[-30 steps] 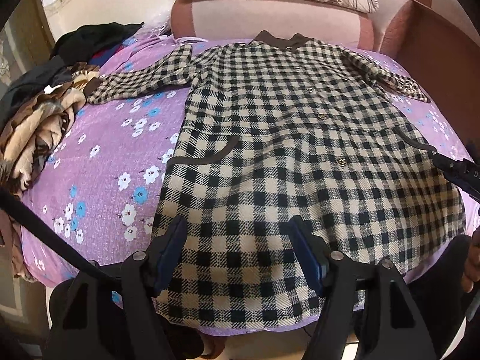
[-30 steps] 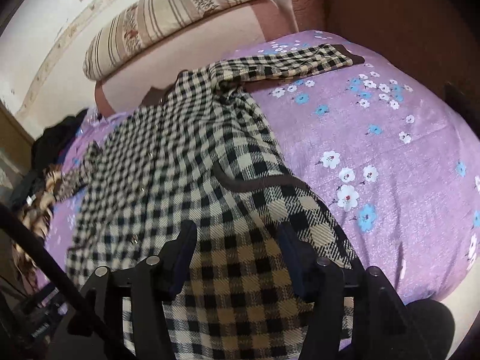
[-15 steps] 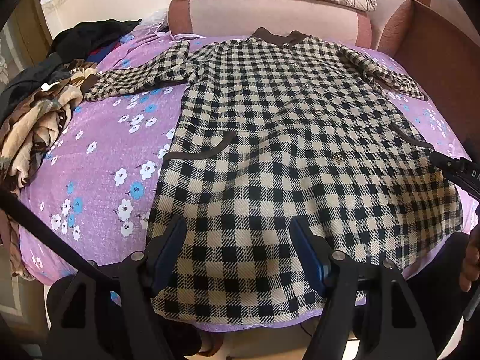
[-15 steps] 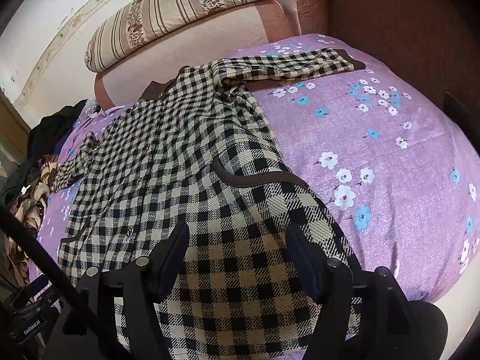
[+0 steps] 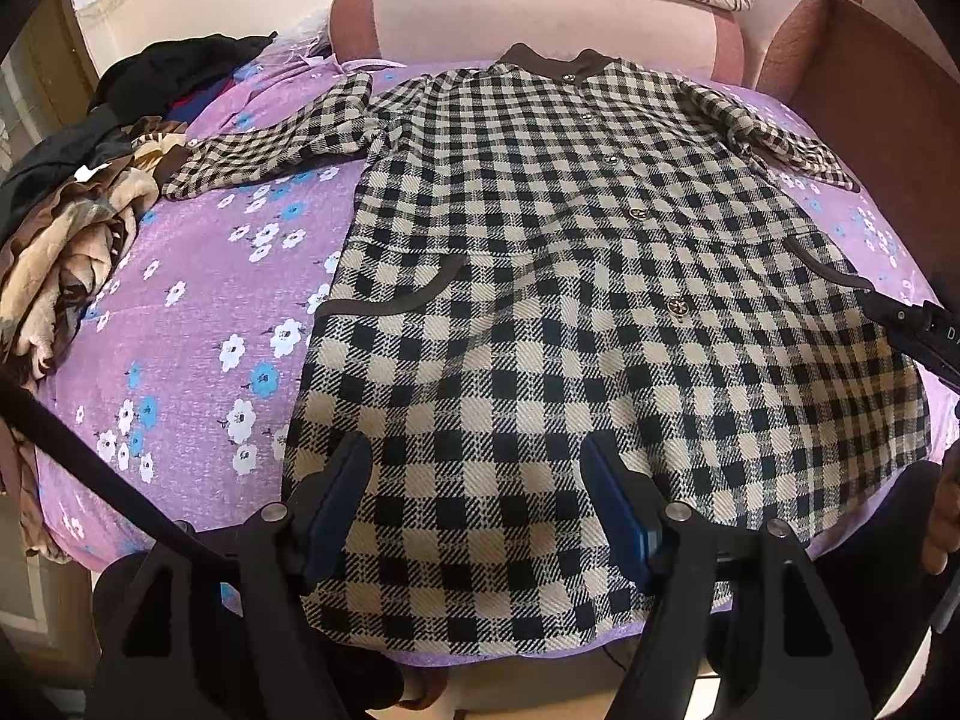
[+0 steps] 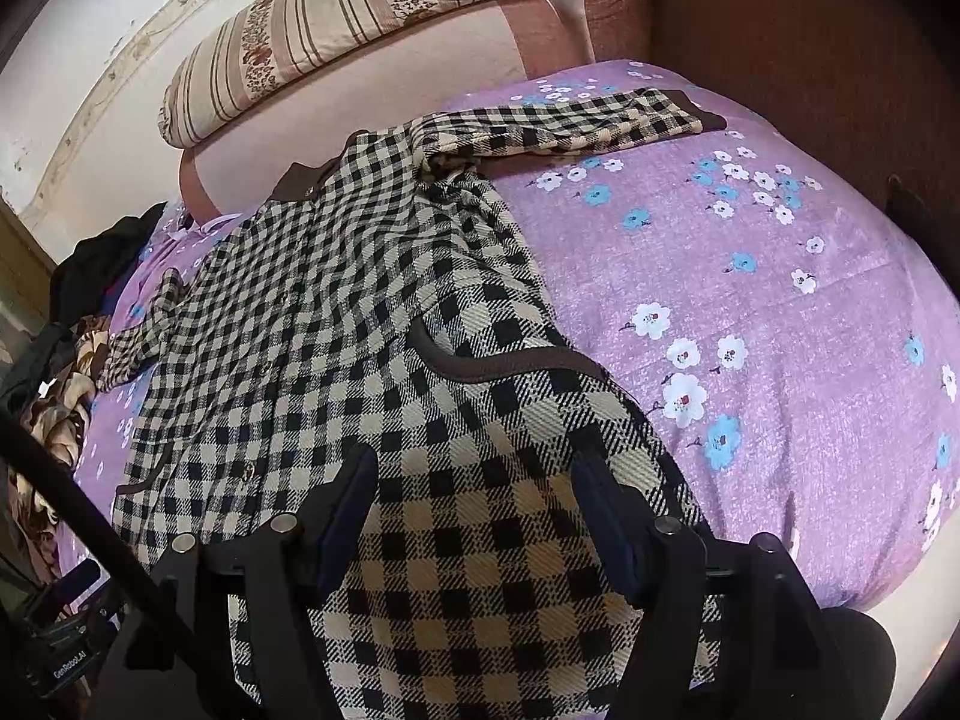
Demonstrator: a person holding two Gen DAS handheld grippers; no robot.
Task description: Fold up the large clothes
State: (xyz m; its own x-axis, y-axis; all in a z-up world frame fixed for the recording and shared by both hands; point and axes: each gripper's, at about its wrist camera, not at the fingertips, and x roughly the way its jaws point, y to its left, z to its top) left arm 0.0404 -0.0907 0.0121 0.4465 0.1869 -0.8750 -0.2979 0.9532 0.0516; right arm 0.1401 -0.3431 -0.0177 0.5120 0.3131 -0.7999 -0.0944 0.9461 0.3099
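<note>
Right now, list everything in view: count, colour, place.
Checked button-front coat: one, black and cream with brown collar and pocket trim, spread flat on the bedspread, sleeves out to both sides.
Floral bedspread: one, purple with white and blue flowers, under the coat.
Striped pillow: one, cream and brown, atop the pink bolster beyond the collar.
Heap of clothes: one pile, black, tan and brown, at the bedspread's left edge.
Left gripper: black, blue pads, open over the hem.
Right gripper: same, open; jaws have just widened.
</note>
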